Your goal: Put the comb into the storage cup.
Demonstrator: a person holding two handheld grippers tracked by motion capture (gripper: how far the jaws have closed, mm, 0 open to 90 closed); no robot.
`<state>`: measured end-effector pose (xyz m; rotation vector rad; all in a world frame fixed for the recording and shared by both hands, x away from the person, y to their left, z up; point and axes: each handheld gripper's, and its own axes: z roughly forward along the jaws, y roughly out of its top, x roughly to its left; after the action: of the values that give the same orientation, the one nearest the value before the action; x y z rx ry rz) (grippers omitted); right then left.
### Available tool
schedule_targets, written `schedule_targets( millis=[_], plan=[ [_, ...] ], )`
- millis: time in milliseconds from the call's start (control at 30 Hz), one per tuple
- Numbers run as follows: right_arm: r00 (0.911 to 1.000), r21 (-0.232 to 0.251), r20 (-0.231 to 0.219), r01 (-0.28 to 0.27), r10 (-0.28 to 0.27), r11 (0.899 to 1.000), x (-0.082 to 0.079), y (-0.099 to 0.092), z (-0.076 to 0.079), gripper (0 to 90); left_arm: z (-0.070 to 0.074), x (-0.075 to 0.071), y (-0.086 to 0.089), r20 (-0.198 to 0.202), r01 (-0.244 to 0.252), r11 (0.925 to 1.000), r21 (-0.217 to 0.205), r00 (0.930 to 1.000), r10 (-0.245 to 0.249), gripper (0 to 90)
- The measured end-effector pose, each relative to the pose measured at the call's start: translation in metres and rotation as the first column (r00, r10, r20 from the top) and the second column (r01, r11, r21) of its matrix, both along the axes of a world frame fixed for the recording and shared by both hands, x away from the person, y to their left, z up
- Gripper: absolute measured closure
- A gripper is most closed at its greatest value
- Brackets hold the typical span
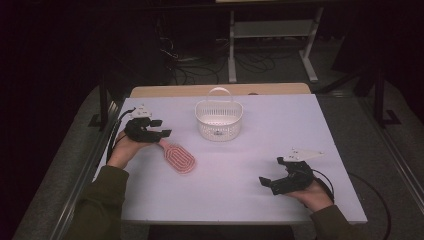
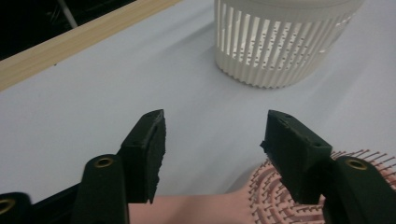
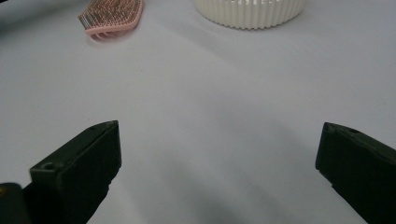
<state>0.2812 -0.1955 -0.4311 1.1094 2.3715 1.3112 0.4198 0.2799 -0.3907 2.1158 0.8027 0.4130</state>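
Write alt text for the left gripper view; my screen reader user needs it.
The left gripper straddles the handle of a pink hairbrush on a white table, jaws apart, not yet pressing it. A white slatted basket stands beyond.

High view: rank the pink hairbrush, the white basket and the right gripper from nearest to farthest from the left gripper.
1. Pink hairbrush: its handle lies right at the left gripper, at the table's left.
2. White basket: toward the table's far middle.
3. Right gripper: across the table, near its front right.
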Motion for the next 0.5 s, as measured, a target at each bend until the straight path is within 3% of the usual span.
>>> schedule_targets(
  millis=[267, 500],
  plan=[
    [1.0000, 0.002, 0.000, 0.000, 0.000, 1.000, 0.000, 0.000, 0.000, 0.1, 0.003, 0.009, -0.001, 0.000, -0.020, 0.9967, 0.079, 0.9998, 0.020, 58.6],
    [1.0000, 0.002, 0.000, -0.002, 0.002, 1.000, 0.000, -0.001, 0.000, 0.1, 0.000, 0.017, 0.000, -0.011, -0.049, 0.9926, 0.112, 0.9987, 0.050, 70.6]
  ],
)
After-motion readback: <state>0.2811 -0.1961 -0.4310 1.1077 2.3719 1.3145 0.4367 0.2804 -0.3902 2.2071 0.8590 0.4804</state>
